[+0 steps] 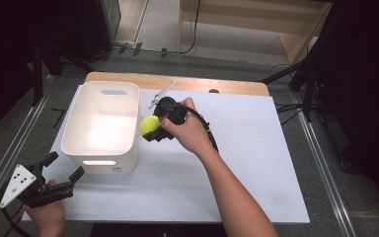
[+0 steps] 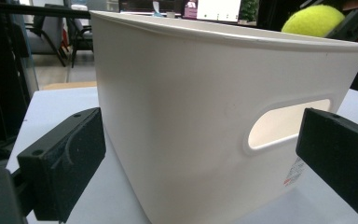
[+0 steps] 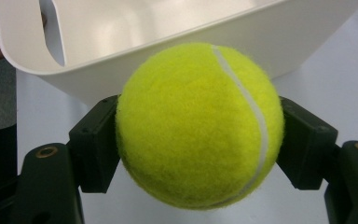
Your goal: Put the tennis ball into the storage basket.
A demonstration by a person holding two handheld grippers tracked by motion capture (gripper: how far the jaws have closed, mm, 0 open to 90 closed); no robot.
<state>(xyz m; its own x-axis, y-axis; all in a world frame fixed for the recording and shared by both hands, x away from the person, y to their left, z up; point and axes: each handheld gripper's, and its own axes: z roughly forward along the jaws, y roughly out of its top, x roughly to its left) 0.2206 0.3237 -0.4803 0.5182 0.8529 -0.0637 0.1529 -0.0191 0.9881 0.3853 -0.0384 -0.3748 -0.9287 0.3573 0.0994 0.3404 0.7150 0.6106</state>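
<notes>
A yellow-green tennis ball (image 1: 149,125) (image 3: 199,125) is clamped between the jaws of my right gripper (image 1: 151,129) (image 3: 199,140), held just beside the right rim of a white plastic bin (image 1: 101,126) (image 3: 135,42). The ball (image 2: 313,20) peeks over the bin's far rim in the left gripper view. The bin (image 2: 214,116) has a cut-out handle slot on its near wall. My left gripper (image 1: 64,168) (image 2: 200,158) rests open at the table's near left corner, its jaws spread wide toward the bin's near wall without touching it.
The bin stands on a white mat (image 1: 246,148) that covers a wooden table (image 1: 177,81). A thin metal rod (image 1: 161,94) lies behind the right hand. Dark stands and floor rails flank the table.
</notes>
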